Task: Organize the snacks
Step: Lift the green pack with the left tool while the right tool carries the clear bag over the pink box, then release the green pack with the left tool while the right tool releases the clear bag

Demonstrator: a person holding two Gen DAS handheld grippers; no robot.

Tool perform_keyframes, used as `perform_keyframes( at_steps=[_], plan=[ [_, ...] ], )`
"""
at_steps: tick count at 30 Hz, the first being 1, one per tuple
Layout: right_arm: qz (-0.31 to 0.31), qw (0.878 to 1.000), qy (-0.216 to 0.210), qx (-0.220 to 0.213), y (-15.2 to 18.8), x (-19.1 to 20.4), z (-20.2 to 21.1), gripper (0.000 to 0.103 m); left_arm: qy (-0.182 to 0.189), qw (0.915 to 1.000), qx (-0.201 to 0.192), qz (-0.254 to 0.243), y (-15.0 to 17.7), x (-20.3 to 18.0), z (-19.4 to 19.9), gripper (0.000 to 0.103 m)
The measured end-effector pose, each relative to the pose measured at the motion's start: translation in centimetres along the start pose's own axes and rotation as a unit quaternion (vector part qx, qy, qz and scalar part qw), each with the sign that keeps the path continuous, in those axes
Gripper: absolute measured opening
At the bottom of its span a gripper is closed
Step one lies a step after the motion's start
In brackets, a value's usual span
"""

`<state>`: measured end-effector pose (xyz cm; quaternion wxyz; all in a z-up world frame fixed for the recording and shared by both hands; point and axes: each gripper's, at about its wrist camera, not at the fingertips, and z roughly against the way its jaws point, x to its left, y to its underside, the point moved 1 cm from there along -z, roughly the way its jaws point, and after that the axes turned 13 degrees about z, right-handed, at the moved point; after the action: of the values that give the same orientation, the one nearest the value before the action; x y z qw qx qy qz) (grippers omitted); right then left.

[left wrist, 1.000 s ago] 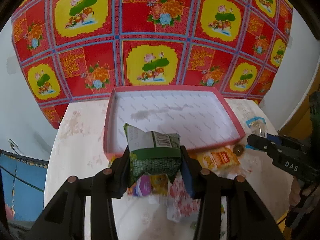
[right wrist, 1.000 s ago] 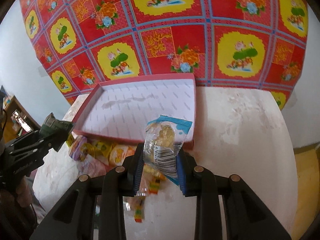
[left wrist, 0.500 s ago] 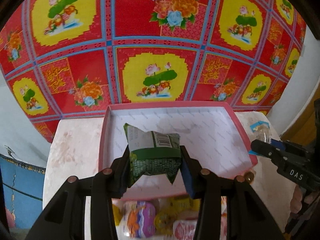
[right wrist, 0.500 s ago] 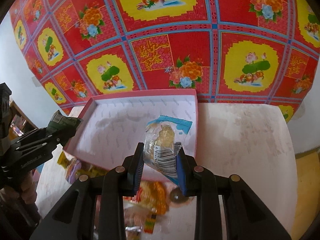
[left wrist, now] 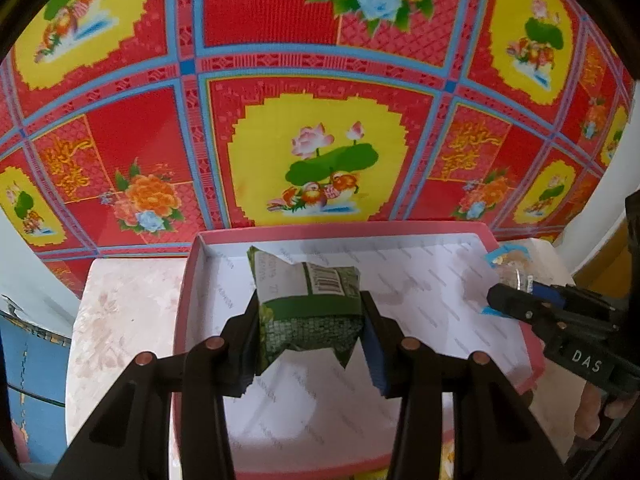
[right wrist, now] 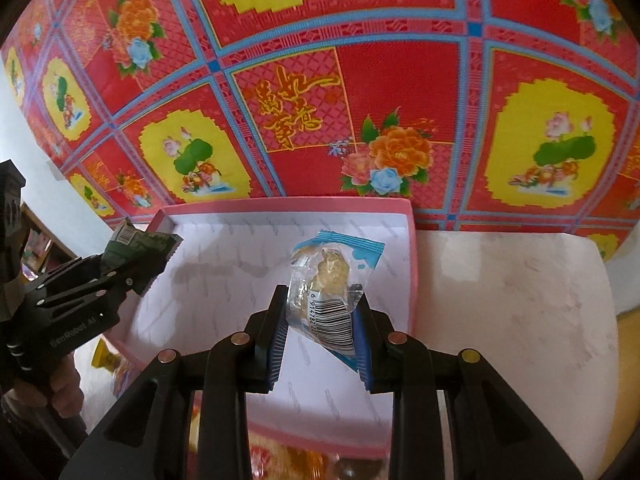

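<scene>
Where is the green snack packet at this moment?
The green snack packet is clamped in the left gripper, held over the left part of the pink tray; the right wrist view shows it at the tray's left edge.

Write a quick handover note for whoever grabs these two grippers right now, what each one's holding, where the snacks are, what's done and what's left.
Left gripper: shut on the green snack packet, held above the left part of the pink tray.
Right gripper: shut on the clear snack packet with the blue edge and barcode, held above the tray's right part.
Tray: on the pale table, against the red patterned cloth; its white floor shows no snacks.
Done: both packets picked up and brought over the tray.
Left: release both into the tray, then fetch the loose snacks lying on the table at the tray's near edge.
</scene>
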<state>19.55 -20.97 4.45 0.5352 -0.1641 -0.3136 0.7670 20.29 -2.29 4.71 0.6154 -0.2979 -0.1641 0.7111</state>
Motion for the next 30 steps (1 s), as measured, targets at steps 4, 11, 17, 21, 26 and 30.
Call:
perform_keyframes(
  at_steps=[4,11,17,21,26,30],
  plan=[
    [-0.002,1.000,0.000,0.004,-0.5,-0.3,-1.4,0.030,-0.007,1.0000,0.000,-0.001,-0.3,-0.1,-1.2,0.046],
    [0.000,1.000,0.008,0.013,-0.7,-1.1,-3.0,0.030,-0.015,0.9998,0.009,0.005,-0.6,0.1,-3.0,0.047],
    [0.000,1.000,0.012,0.018,-0.8,-1.4,-3.9,0.030,-0.023,0.9995,0.019,0.009,-0.7,0.2,-4.4,0.047],
    [0.001,1.000,0.016,0.020,-1.0,-1.3,-4.8,0.030,-0.029,0.9990,0.030,0.017,-0.5,0.3,-5.7,0.047],
    [0.016,0.999,0.023,0.020,-1.3,-1.4,-5.2,0.030,-0.036,0.9987,0.031,0.016,-0.2,0.2,-6.5,0.047],
    [0.021,0.999,0.029,0.019,-1.6,-1.5,-5.4,0.030,-0.035,0.9987,0.033,0.016,-0.1,-0.3,-7.0,0.047]
  ],
)
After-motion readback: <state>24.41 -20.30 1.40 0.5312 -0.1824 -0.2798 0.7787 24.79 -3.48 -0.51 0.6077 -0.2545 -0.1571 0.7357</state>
